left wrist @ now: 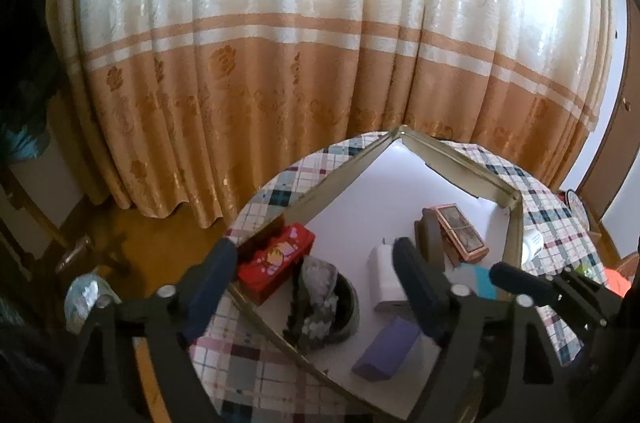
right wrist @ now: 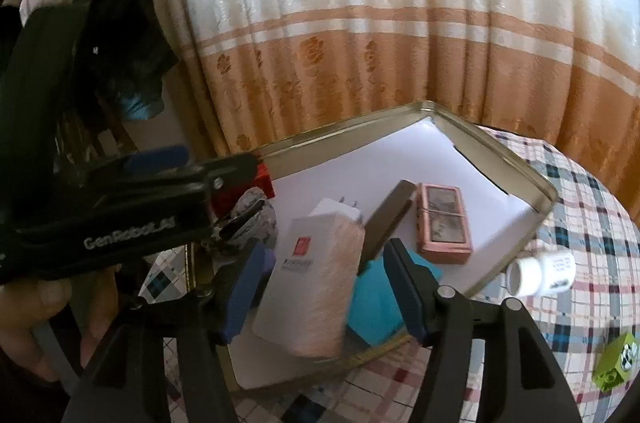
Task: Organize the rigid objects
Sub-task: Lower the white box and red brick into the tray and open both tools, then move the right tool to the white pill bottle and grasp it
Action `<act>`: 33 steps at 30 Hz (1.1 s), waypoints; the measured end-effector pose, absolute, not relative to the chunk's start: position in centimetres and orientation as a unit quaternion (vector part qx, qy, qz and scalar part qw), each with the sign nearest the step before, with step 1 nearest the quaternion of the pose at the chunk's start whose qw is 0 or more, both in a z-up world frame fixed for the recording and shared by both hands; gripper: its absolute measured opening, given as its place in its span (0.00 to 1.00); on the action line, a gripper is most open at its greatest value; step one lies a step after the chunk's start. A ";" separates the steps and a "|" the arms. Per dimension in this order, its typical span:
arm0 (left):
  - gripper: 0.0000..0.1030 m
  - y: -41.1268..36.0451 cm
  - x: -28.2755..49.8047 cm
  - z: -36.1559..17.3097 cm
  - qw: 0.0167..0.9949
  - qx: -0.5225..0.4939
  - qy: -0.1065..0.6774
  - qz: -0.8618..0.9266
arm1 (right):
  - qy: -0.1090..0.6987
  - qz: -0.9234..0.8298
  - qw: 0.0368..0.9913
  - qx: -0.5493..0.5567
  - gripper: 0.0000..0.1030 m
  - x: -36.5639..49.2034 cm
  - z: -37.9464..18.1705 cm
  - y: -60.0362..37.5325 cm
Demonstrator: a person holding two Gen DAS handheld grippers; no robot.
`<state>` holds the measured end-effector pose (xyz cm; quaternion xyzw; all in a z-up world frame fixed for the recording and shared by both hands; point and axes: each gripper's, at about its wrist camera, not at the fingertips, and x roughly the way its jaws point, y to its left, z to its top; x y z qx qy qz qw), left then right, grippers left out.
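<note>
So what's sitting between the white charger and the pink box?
A dark brown flat block lies between the white charger and the pink box, shown clearest in the right wrist view.

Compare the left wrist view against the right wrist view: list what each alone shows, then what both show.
Left wrist only: the purple rectangular block. Right wrist only: a person's hand at the lower left. Both: the gold-rimmed metal tray, with the pink framed flat box and the teal flat box inside it.
</note>
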<state>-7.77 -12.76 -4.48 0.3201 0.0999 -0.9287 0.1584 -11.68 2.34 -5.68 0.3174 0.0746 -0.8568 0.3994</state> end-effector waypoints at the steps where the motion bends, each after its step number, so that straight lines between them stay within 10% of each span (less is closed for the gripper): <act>1: 0.88 -12.6 -7.7 -4.5 0.158 0.319 0.104 -0.929 | 0.074 -0.858 0.397 0.316 0.63 -11.6 -5.5 2.7; 33: 0.98 -5.3 -8.9 -4.1 0.096 0.329 0.092 -0.935 | 0.095 -0.873 0.261 0.400 0.71 -20.8 -9.0 11.6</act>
